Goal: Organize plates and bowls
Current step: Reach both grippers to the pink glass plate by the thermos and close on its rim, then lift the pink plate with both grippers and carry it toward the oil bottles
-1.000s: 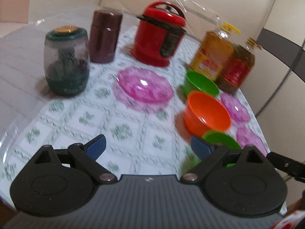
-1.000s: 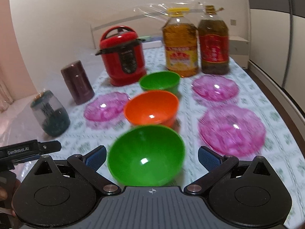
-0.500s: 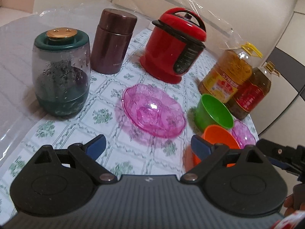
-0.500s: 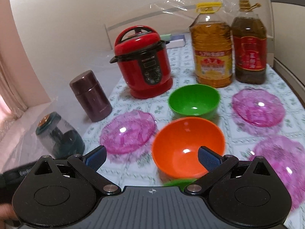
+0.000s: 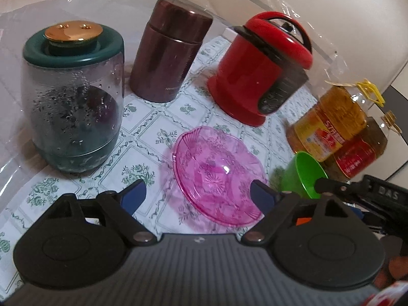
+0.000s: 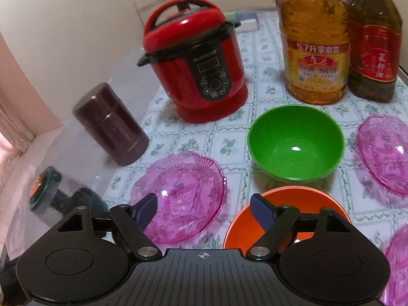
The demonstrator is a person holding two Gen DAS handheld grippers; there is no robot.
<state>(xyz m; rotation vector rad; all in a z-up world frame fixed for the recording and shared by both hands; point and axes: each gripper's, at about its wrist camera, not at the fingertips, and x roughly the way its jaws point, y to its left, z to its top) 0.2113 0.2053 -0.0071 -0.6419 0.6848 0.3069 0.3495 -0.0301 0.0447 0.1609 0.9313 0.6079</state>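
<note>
A pink glass plate (image 5: pixel 216 173) lies on the patterned tablecloth just ahead of my open, empty left gripper (image 5: pixel 197 196). The same plate (image 6: pixel 183 191) sits ahead of my open, empty right gripper (image 6: pixel 204 207), between its fingers. A green bowl (image 6: pixel 295 141) stands upright to its right; it also shows in the left wrist view (image 5: pixel 304 174). An orange bowl (image 6: pixel 285 216) is close under the right finger. Two more pink plates (image 6: pixel 385 153) (image 6: pixel 397 262) lie at the right edge.
A red rice cooker (image 6: pixel 196 61), a maroon flask (image 6: pixel 112 130) and a green-lidded glass jar (image 5: pixel 71 102) stand along the back and left. Two oil bottles (image 6: pixel 316 43) (image 6: pixel 374 43) stand at the back right. The right gripper's body (image 5: pixel 369 196) shows in the left wrist view.
Both grippers have moved forward and left toward the left pink plate. The near green bowl has dropped out of the right view; the orange bowl now sits under the right finger.
</note>
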